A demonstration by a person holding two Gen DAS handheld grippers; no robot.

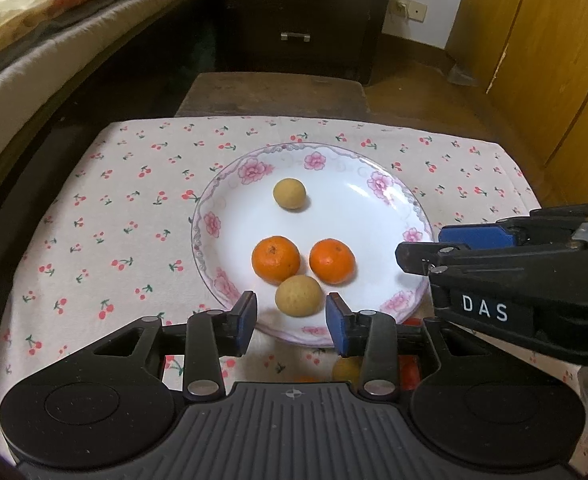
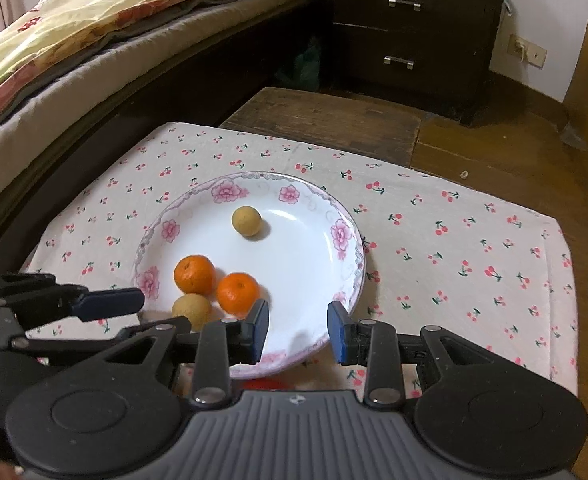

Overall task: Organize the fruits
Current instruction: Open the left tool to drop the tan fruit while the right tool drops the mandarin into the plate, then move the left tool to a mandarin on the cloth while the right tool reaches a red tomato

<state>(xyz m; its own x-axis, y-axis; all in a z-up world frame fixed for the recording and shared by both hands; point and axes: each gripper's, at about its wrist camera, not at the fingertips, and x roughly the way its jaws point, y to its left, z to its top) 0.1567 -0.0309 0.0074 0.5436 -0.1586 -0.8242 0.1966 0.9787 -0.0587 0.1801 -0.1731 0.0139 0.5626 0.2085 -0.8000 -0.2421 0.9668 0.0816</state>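
Note:
A white plate with a pink flower rim [image 1: 378,178] [image 2: 344,236] sits on a cherry-print cloth. It holds two oranges [image 1: 276,259] [image 1: 332,261] and two small tan fruits. One tan fruit [image 1: 289,194] [image 2: 246,221] lies toward the far side. The other [image 1: 298,295] [image 2: 191,310] lies at the near rim, between the pads of my left gripper [image 1: 292,320] [image 2: 162,312], which stand apart from it. My right gripper [image 2: 298,328] [image 1: 422,246] hovers over the plate's right near rim, its pads a little apart with nothing between them.
Bits of a yellow fruit [image 1: 346,369] and something red [image 1: 409,368] [image 2: 270,384] show on the cloth under the grippers, mostly hidden. A bed [image 2: 74,60] runs along the left. Behind stand a dark drawer unit [image 2: 414,32] and a wooden stool [image 2: 322,120].

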